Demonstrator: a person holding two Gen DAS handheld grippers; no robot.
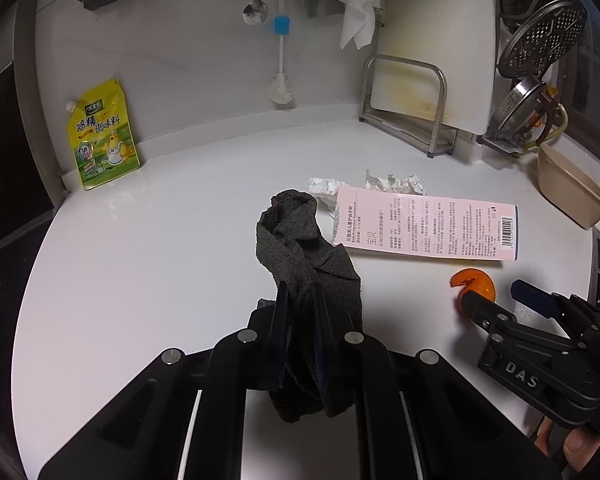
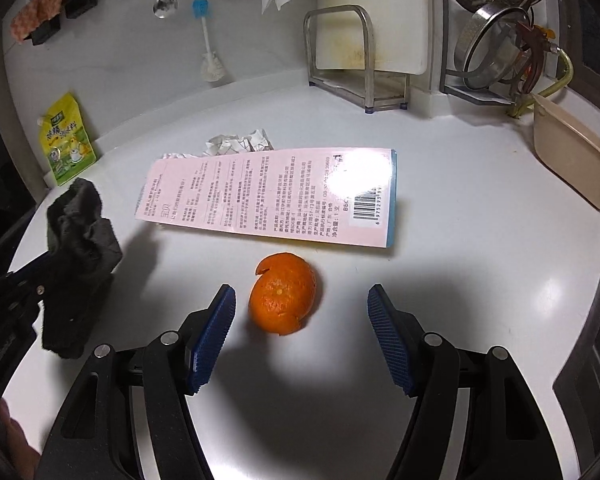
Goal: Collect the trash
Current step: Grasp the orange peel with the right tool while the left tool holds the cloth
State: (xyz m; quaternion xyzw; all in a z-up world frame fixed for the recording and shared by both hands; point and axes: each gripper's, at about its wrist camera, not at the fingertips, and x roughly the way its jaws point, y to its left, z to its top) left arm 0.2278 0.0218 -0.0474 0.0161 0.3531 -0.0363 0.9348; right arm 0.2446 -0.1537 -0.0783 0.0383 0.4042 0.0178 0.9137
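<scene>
Colours on the white countertop (image 2: pixel 480 280)

Taking the pale pink box (image 2: pixel 268 196) with black print, a barcode and a light blue end as the landmark: just in front of it lies the bright orange peel (image 2: pixel 284 294); behind it sit 2 crumpled white paper wads (image 2: pixel 240 142); left of it hangs a dark charcoal cloth (image 1: pixel 304 256); far left stands a yellow-green pouch (image 1: pixel 102 136) with a cartoon chicken; to its right a beige tub (image 2: pixel 572 160). The right gripper (image 2: pixel 302 340) has black arms and blue ridged pads (image 2: pixel 216 336).
</scene>
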